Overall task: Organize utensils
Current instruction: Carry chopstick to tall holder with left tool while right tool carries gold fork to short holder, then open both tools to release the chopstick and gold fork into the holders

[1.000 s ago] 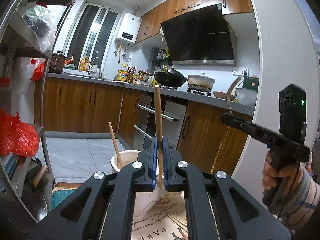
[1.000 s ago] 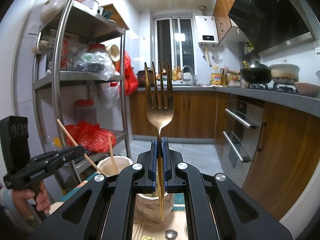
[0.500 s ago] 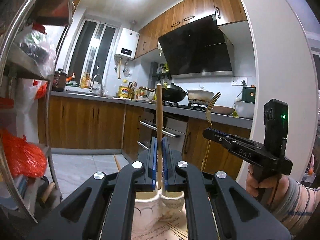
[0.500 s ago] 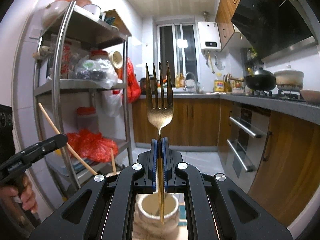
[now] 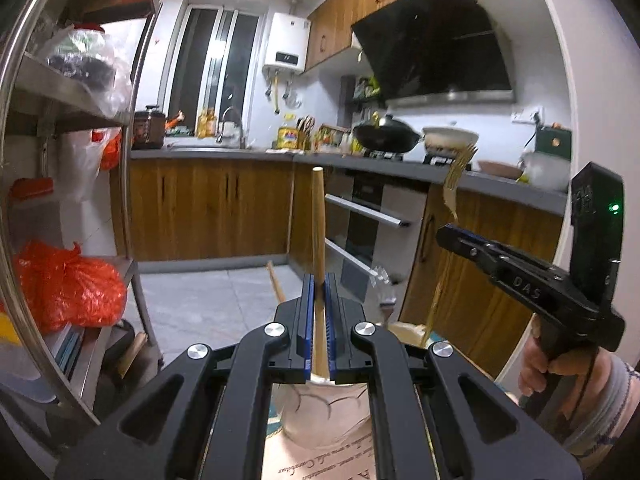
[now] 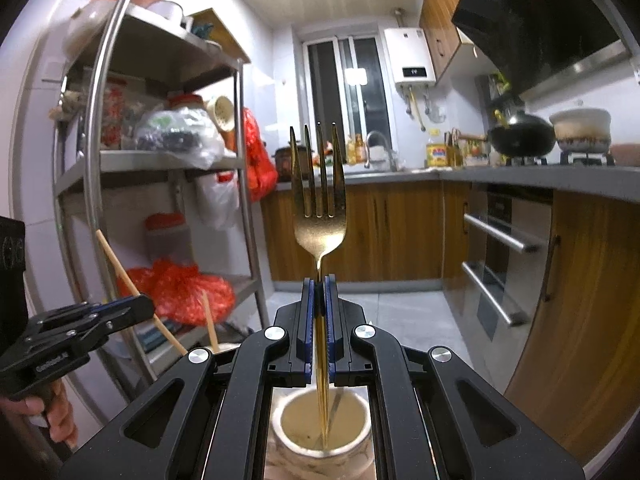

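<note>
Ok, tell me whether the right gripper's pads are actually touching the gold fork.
Touching. In the right wrist view the right gripper has its blue pads pressed against both sides of the gold fork handle, with no gap showing.

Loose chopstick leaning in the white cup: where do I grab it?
Grip the loose chopstick by its bare upper shaft, coming from above with the fingers straddling it. It leans out over the rim of the white cup, lower end hidden inside, so only the top looks reachable.

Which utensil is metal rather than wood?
The gold fork clamped in the right gripper, tines up; the left gripper clamps a plain wooden chopstick.
</note>
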Demonstrator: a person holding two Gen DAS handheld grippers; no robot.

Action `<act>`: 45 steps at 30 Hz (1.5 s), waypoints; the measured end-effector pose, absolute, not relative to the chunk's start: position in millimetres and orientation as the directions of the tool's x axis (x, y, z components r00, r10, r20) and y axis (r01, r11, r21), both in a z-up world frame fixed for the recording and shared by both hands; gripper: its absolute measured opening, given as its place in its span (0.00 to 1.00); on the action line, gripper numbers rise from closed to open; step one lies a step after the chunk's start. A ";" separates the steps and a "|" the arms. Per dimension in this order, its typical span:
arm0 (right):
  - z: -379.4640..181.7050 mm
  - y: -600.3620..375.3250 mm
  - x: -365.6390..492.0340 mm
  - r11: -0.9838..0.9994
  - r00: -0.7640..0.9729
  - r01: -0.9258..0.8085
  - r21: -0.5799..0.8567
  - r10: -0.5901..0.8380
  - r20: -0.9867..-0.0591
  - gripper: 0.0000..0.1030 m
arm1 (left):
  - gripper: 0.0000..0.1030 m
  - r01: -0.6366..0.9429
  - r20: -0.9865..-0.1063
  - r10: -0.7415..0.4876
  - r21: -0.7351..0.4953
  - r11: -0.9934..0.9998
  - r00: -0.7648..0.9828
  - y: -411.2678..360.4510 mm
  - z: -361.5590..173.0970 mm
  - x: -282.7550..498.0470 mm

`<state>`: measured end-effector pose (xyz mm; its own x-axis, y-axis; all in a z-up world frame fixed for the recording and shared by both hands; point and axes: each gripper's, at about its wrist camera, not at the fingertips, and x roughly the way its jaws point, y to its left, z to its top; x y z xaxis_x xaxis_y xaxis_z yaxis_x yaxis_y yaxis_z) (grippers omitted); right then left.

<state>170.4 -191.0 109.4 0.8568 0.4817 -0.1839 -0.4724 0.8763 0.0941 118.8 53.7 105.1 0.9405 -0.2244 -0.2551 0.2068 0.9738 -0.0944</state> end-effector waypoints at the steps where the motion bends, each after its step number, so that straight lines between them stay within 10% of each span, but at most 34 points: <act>1: 107.1 -191.0 171.4 0.877 0.856 -0.471 0.098 0.481 -0.189 0.06 | 0.05 0.199 -0.264 -0.217 -0.094 0.975 0.940 53.6 102.7 120.2; 34: 50.0 -204.2 198.5 0.890 0.837 -0.417 0.186 0.455 -0.304 0.06 | 0.06 0.162 -0.341 -0.168 -0.044 0.986 0.925 42.3 61.4 137.9; 45: 47.1 -209.8 204.0 0.900 0.843 -0.396 0.182 0.435 -0.318 0.09 | 0.36 0.152 -0.347 -0.169 -0.077 0.985 0.923 48.1 59.3 136.3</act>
